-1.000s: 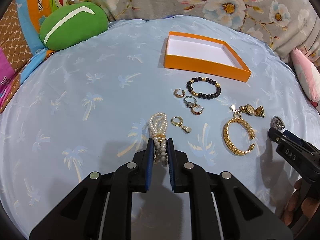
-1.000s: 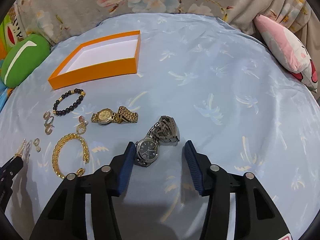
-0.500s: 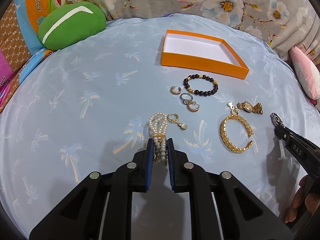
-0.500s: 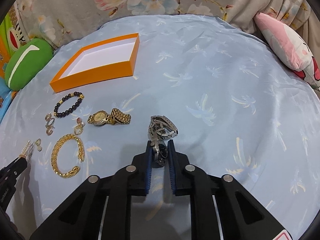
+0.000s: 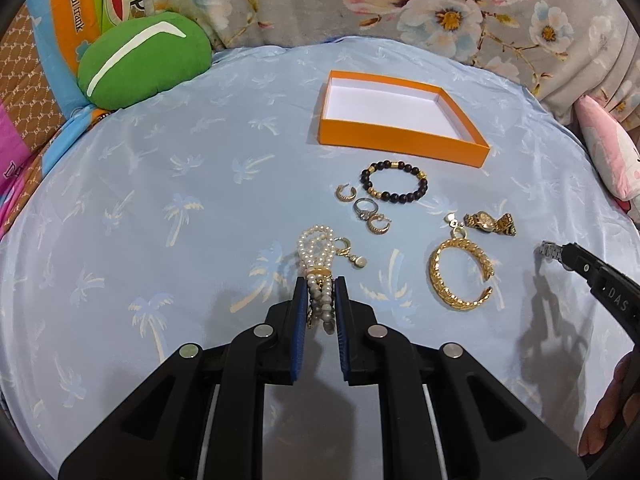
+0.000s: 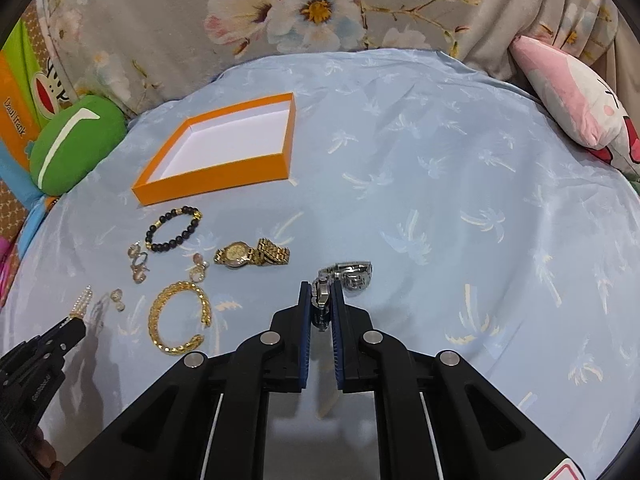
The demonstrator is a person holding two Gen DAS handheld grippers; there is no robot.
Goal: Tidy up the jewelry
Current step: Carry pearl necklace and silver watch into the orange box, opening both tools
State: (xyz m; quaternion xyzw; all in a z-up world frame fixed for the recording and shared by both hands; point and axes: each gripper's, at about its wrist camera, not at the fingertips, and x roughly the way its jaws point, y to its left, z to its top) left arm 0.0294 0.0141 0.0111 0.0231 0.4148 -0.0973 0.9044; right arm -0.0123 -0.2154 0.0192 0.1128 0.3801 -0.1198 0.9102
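Pale blue bed sheet [image 5: 160, 184] with palm print, floral fabric behind, cushions at the edges. Orange box [image 5: 400, 142] at the far side, white inside, nothing in it yet. Loose pieces between box and claws: black bead bracelet [image 5: 394, 188], gold bangle [image 5: 460, 276], gold watch [image 6: 250, 256], small earrings and a ring.

Left claw [image 5: 322, 304] narrow, pinching the pearl bracelet [image 5: 318, 264]; long axis running away from the claw toward the box.

Right claw [image 6: 321, 304] jaws just closing, now clamped on the silver watch [image 6: 348, 274], band trailing far-right of the tips (looks barely off the sheet).

Box far and left of the right claw, far and slightly right of the left; left load likely nearer.
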